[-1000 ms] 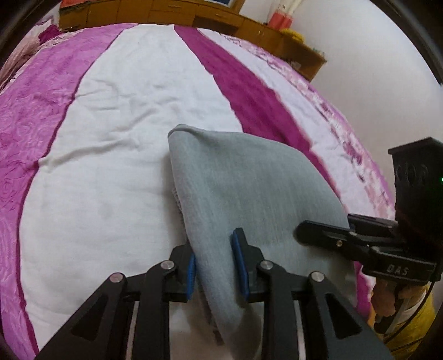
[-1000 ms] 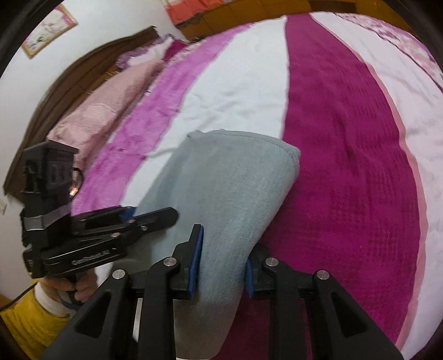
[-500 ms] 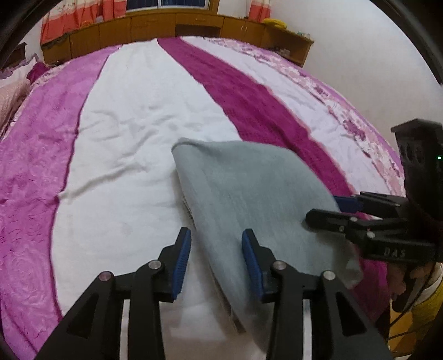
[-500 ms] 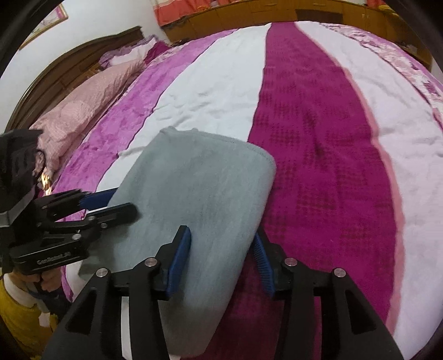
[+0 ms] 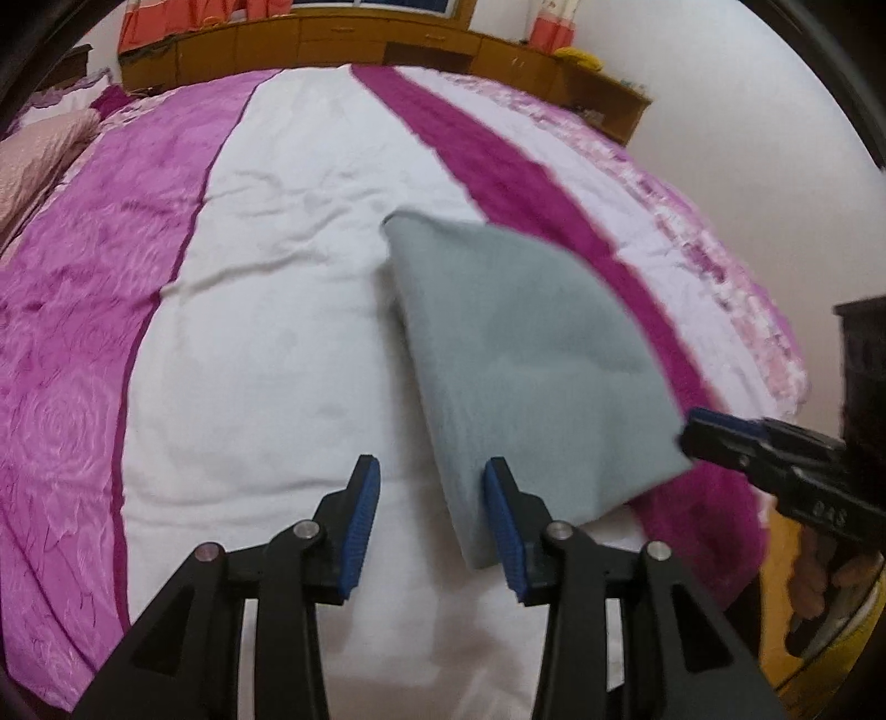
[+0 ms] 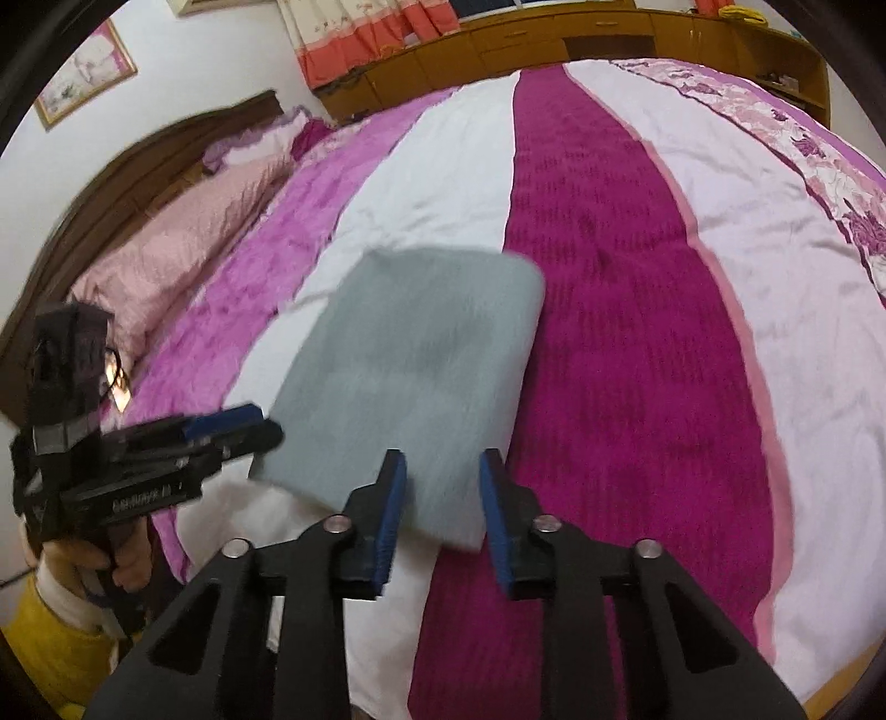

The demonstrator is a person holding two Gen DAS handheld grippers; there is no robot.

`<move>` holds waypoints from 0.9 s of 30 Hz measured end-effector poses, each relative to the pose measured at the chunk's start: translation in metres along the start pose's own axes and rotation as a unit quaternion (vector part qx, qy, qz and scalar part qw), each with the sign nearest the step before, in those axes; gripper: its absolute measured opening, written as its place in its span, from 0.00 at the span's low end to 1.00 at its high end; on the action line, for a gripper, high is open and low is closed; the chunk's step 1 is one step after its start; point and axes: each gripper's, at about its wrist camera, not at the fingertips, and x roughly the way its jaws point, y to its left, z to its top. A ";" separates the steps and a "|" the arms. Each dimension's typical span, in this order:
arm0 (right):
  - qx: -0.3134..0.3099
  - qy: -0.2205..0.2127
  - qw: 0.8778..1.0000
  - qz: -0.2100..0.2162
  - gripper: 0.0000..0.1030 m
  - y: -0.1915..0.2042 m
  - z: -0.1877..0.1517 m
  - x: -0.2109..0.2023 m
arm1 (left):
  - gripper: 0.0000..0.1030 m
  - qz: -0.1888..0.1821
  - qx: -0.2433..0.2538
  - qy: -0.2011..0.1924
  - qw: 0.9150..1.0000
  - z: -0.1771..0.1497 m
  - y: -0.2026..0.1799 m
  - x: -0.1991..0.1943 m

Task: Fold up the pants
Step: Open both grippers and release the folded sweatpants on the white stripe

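Note:
The grey pants (image 5: pixel 520 343) lie folded into a compact rectangle on the striped bed cover (image 5: pixel 266 354), across a white and a magenta stripe. My left gripper (image 5: pixel 432 471) hovers at their near left corner, jaws open; the corner shows beside the right pad, and neither pad presses on it. My right gripper (image 6: pixel 437 459) is at the near right edge of the pants (image 6: pixel 421 354), its jaws closing with the cloth's edge seen in the gap but not pinched. Each gripper appears in the other's view: the right gripper (image 5: pixel 720 437) and the left gripper (image 6: pixel 260 426).
A pink pillow (image 6: pixel 166 260) and a dark wooden headboard (image 6: pixel 144 149) stand at the left. Wooden cabinets (image 5: pixel 387 39) run along the far side of the bed. A hand (image 6: pixel 116 559) with a yellow sleeve holds the left gripper by the bed's near edge.
Both grippers have let go of the pants' near edge and drawn back. The pants now lie flat. The right jaws widened, then narrowed again.

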 end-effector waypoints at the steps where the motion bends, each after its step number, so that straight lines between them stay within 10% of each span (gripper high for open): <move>1: -0.010 0.006 1.000 -0.012 0.15 0.002 -0.004 0.005 | 0.42 0.008 0.001 0.005 1.000 -0.003 0.002 0.004; 10: -0.049 0.022 0.996 -0.072 0.16 0.003 -0.026 0.036 | 0.52 0.010 -0.006 0.006 1.000 -0.015 0.017 0.027; 20: -0.030 -0.045 0.997 -0.061 0.16 0.007 0.005 -0.002 | 0.47 0.003 0.014 -0.067 0.998 0.022 -0.014 -0.008; 27: 0.028 -0.048 0.998 -0.033 0.16 -0.006 0.036 0.027 | 0.43 0.017 0.004 -0.041 0.999 0.041 -0.016 0.036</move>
